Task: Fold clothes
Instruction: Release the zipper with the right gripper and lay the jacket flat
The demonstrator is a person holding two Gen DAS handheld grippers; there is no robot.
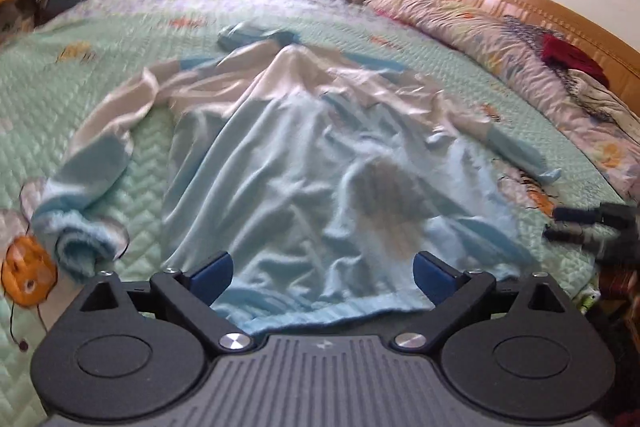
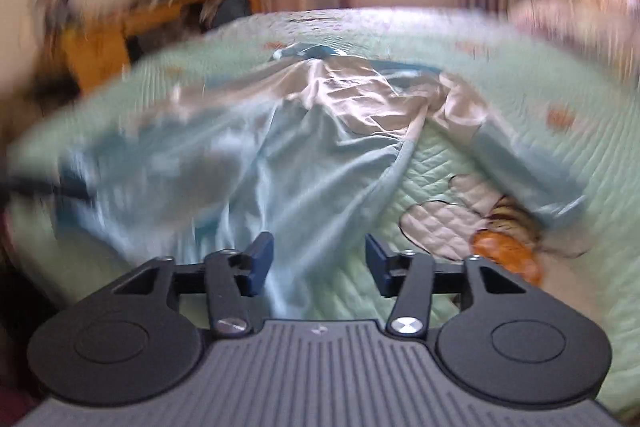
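Both claws open and empty over a pale blue and white fleece top spread on the bed.

The left claw (image 1: pixel 323 277) is held wide, its blue pads either side of the hem with nothing pinched; the right claw (image 2: pixel 319 263) is set narrower, also empty, over the hem's side edge. The pale blue and white fleece top (image 1: pixel 304 163) lies spread but creased on the mint-green quilted bedspread (image 1: pixel 100 39), sleeves thrown outward. The step in hand is judged to be the first reach after spreading; next, a hem corner or a sleeve would need pinching and carrying across the body. Only the left view shows the pillows and wooden headboard (image 1: pixel 532 7); the right view is heavily blurred.
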